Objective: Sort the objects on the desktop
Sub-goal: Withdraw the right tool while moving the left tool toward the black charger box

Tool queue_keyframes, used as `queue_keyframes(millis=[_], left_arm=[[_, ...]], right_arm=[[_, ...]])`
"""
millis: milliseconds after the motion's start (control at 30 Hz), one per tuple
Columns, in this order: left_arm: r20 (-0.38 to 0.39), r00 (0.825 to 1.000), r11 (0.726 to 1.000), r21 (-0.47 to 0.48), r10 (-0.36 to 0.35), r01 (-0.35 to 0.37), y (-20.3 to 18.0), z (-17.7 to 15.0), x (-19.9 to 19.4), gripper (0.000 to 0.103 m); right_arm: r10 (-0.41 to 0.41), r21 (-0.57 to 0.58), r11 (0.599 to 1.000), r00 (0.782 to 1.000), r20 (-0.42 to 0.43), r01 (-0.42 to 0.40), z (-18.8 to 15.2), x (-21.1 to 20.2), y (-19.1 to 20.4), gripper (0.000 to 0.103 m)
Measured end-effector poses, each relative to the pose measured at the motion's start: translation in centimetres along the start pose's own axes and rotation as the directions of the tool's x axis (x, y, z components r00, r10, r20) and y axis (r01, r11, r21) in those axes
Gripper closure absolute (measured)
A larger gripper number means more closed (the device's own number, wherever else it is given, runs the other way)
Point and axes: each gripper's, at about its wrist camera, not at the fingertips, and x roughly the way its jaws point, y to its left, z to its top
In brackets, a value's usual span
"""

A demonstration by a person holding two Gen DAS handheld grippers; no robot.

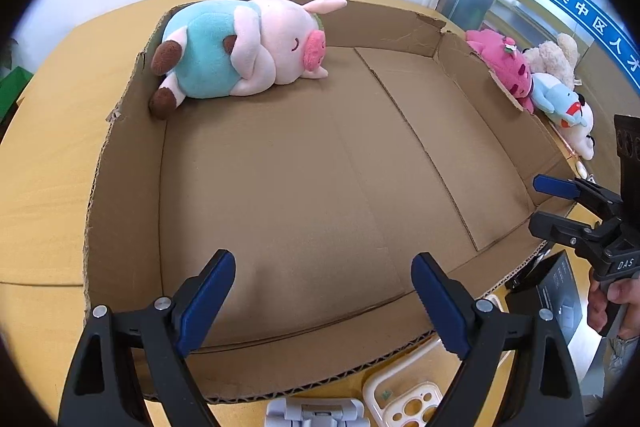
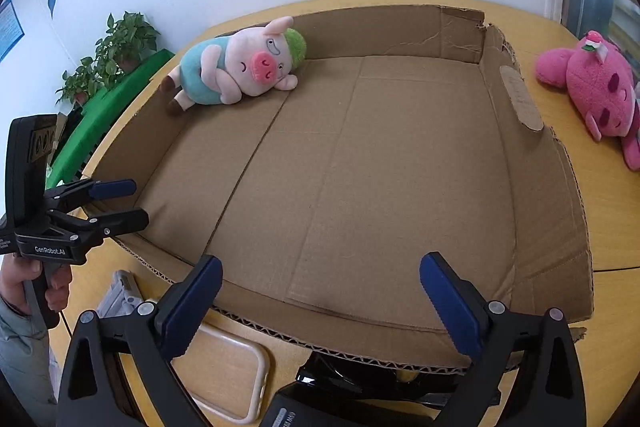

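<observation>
At the far left corner of the shallow corrugated cardboard tray (image 2: 532,187), a soft pink pig plush (image 2: 240,71) in teal lay on its side. Both the left claw (image 1: 324,303) and right claw (image 2: 320,307) stood apart, empty, over the yellow wooden tabletop (image 1: 44,187). "GenRobot.AI" marked the left one.

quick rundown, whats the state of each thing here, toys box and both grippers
pig plush: lying on its side in the box's far left corner
cardboard box: open-topped, holds only the pig
pink plush: lying on the table outside the box, to its right
left gripper: jaws open, empty
right gripper: jaws open, empty
phone case: flat on the table, before the box
</observation>
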Motion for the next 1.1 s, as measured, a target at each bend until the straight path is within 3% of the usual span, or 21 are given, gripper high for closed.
queue_keyframes(millis=[200,333,433,567,633,667,833,933,1000,1067,1100], left_arm=[[-0.007,1.000,1.000,-0.023,0.008,-0.009,0.1,-0.1,-0.4,0.012],[0.079,0.994,0.996,-0.049,0.075,-0.071,0.2,0.4,-2.2,0.013],[0.225,0.963,0.989,-0.019,0.150,-0.150,-1.5,0.6,-5.5,0.013],[0.421,0.887,0.974,0.032,0.189,-0.223,-4.9,0.5,-10.3,0.012],[0.487,0.846,0.961,0.039,0.219,-0.272,-6.4,0.3,-11.7,0.011],[0.503,0.834,0.958,0.040,0.228,-0.285,-7.1,0.3,-12.1,0.011],[0.529,0.828,0.972,0.021,0.187,-0.233,-9.0,0.0,-13.4,0.011],[0.541,0.813,0.966,0.007,0.214,-0.258,-9.9,-0.7,-13.7,0.011],[0.556,0.795,0.959,-0.013,0.242,-0.283,-10.3,-1.3,-13.9,0.011],[0.586,0.763,0.951,-0.043,0.273,-0.307,-10.8,-2.1,-14.4,0.011],[0.591,0.758,0.950,-0.048,0.276,-0.308,-10.9,-2.3,-14.5,0.011]], right_arm=[[-0.005,0.002,1.000,1.000,0.004,0.005,0.1,-0.5,-0.5,0.003],[-0.035,0.011,0.999,0.998,0.046,0.035,1.3,-1.5,-0.6,0.003],[-0.076,-0.022,0.997,0.989,0.123,0.079,2.1,-3.6,0.4,0.003],[-0.119,-0.042,0.990,0.964,0.236,0.133,2.2,-7.1,1.8,0.002],[-0.130,-0.039,0.989,0.953,0.274,0.146,2.2,-8.2,2.3,0.002],[-0.134,-0.039,0.988,0.947,0.292,0.152,2.1,-8.8,2.6,0.002],[-0.161,-0.068,0.979,0.929,0.333,0.195,1.5,-10.3,4.1,0.001],[-0.170,-0.086,0.974,0.922,0.347,0.211,0.9,-10.8,4.6,0.000],[-0.181,-0.093,0.969,0.917,0.355,0.228,0.6,-11.0,4.9,0.000],[-0.170,-0.093,0.972,0.919,0.356,0.215,0.3,-11.1,5.0,0.000],[-0.164,-0.092,0.974,0.920,0.356,0.209,0.2,-11.2,4.9,0.000]])
